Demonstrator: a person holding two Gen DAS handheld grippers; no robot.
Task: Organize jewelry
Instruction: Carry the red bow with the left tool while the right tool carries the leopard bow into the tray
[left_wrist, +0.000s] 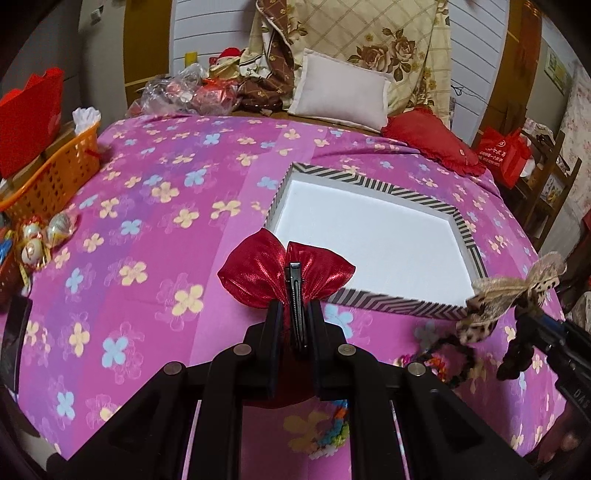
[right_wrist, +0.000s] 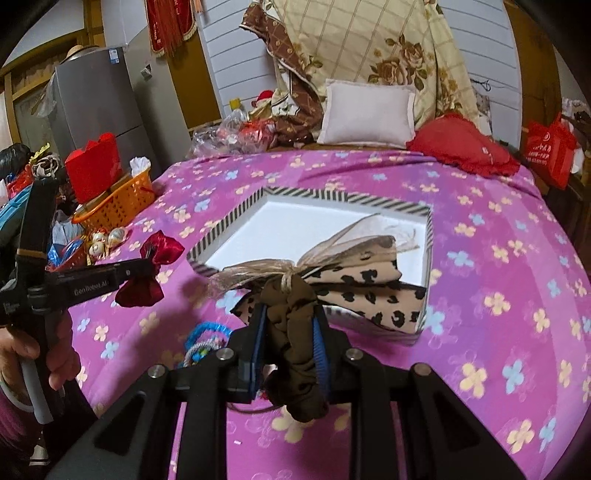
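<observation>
Above a pink bedspread (left_wrist: 147, 206), the left gripper (left_wrist: 294, 317) pinches a shiny red bow (left_wrist: 258, 275) by its clip; the right gripper (right_wrist: 290, 325) clamps a leopard bow (right_wrist: 354, 284). At twelve o'clock, a striped tray (left_wrist: 424, 195) shows only white lining.

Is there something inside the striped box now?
The striped box shows only its white floor. In the right wrist view the leopard bow covers its near corner, so that part cannot be seen.
</observation>
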